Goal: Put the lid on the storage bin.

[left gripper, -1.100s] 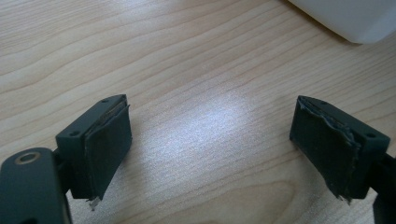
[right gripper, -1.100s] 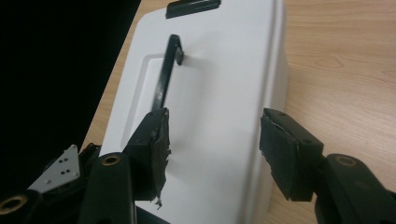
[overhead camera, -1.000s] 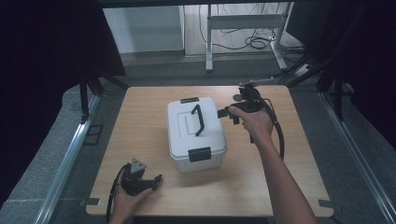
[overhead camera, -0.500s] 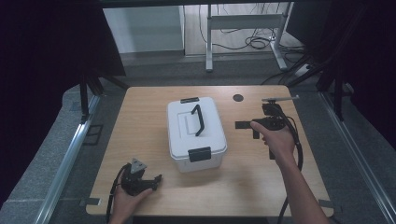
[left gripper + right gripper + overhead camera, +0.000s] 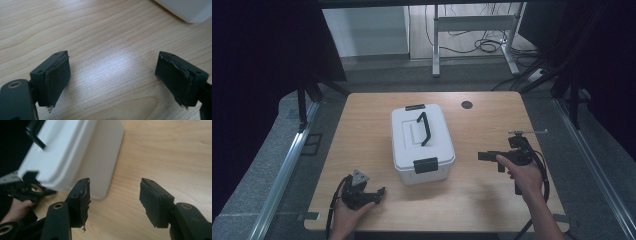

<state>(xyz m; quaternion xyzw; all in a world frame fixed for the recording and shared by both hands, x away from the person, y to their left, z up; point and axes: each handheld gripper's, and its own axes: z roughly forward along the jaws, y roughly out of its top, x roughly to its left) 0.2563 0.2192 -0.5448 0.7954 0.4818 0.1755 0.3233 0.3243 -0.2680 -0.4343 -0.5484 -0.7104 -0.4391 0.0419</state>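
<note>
both grippers are parted and empty, the left gripper (image 5: 379, 191) low on the table (image 5: 492, 200) and the right gripper (image 5: 484, 156) aimed at the latched white box (image 5: 422, 142) lying between them, likely readying an approach.

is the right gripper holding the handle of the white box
No, the right gripper sits open over bare table, apart from the white box, whose black handle lies untouched on the lid.

Wooden table (image 5: 362, 125) bearing a white box (image 5: 422, 142).
</note>
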